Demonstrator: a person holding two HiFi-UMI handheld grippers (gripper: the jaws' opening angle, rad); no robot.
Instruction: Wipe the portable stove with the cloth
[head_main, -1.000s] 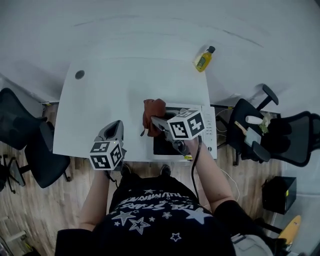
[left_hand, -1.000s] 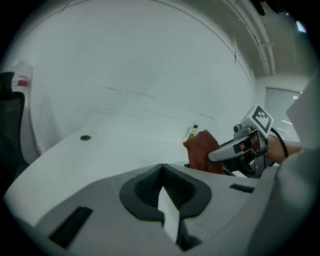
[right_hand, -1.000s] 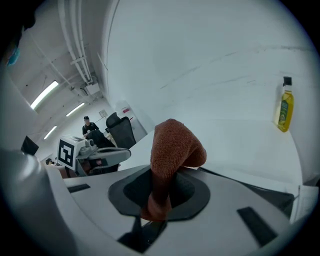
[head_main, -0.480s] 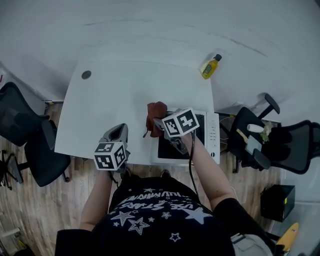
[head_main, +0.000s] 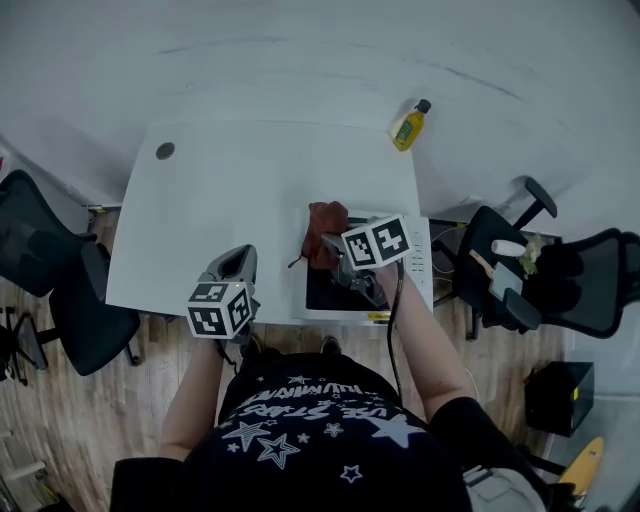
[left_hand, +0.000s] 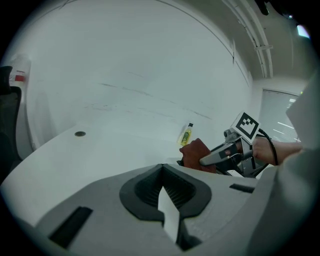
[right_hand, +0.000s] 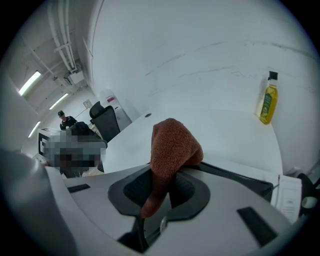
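Observation:
The portable stove, white with a dark top, sits at the table's front right corner. A red-brown cloth lies bunched over its back left corner, and my right gripper is shut on it. In the right gripper view the cloth rises from between the jaws of the right gripper, with the stove's dark edge just behind. My left gripper hovers at the table's front edge, left of the stove, shut and holding nothing. The left gripper view shows the left gripper, the cloth and the right gripper.
A yellow oil bottle stands at the white table's back right corner, also in view as the bottle. A round grommet marks the back left. Black office chairs stand left and right of the table.
My right gripper has carried the cloth a little to the right along the stove's back left corner. The left gripper has stayed in place.

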